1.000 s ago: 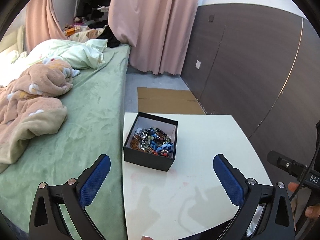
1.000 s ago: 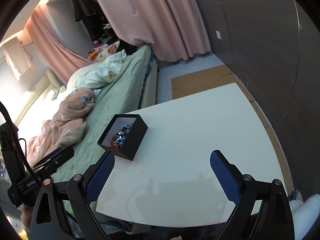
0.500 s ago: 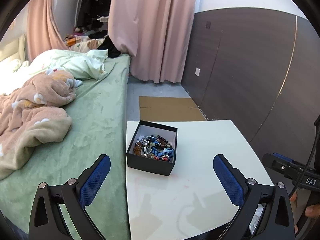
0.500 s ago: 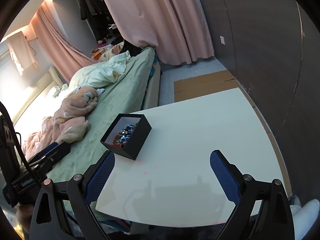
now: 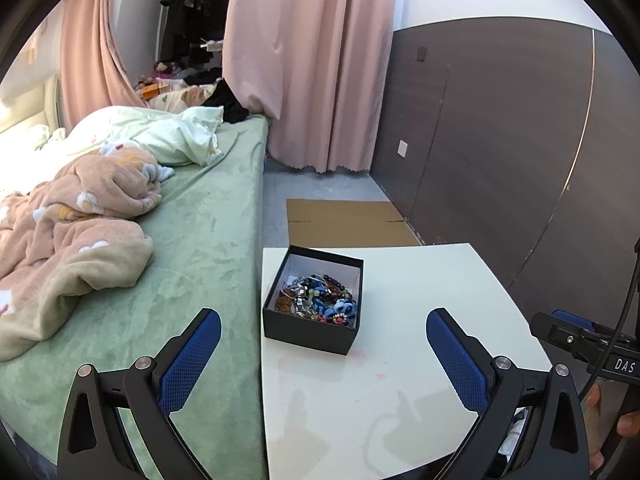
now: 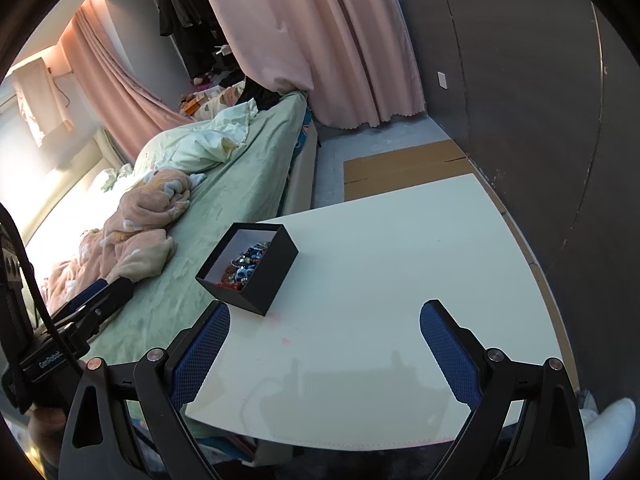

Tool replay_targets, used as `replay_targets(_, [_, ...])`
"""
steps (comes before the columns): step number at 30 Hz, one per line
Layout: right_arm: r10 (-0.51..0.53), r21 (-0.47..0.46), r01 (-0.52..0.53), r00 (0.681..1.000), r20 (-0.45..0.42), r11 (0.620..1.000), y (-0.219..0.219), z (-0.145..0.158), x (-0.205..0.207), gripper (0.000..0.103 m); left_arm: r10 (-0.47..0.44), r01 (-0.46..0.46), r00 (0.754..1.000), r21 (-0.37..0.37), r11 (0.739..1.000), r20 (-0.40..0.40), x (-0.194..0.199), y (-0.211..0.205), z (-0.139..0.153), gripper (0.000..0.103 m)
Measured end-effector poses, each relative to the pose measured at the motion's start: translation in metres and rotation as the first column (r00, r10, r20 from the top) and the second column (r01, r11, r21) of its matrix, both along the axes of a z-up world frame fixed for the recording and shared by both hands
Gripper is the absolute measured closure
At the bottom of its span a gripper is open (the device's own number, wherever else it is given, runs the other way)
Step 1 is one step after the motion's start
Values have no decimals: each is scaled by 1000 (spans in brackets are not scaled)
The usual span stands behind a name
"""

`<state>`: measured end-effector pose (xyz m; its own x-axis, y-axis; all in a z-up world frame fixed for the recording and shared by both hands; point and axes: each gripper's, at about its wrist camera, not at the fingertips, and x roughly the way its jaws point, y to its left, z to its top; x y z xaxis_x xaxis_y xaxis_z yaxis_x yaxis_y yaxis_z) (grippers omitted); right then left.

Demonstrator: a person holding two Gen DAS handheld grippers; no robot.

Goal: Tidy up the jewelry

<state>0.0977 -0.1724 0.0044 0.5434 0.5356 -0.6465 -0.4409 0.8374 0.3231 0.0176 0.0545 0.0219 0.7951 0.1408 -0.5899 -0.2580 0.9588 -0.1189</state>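
- Near the table's (image 5: 420, 280) bed-side edge sits the black box (image 5: 316, 330) — beads and chains (image 5: 320, 296) heaped inside.
- Left gripper (image 5: 323, 354) — fingers spread wide, holding nothing.
- Right gripper (image 6: 325, 346) likewise agape, empty.

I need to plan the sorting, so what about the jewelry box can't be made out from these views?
- Pieces in the jewelry pile: tangled and too small to count, both views.
- Black box floor: hidden under the pile; dividers unknown.
- Right wrist view: the box's near wall covers part of the contents.
- Table near edge: hidden behind the left claw.
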Motion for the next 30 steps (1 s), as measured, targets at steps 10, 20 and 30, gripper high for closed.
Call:
replay_targets(10, [-4, 3, 4, 1000, -1, 1000, -4, 1, 1, 6, 21, -20, 1000, -15, 1000, 16, -1, 6, 3, 0])
replay_targets(20, [-4, 2, 4, 1000, -2, 1000, -4, 2, 1, 6, 15, -15, 1000, -5, 1000, 19, -3, 5, 3, 0])
replay_targets(30, [-4, 1, 4, 1000, -3, 1000, -3, 3, 1, 6, 11, -12, 1000, 1, 1000, 23, -4, 3, 4, 0])
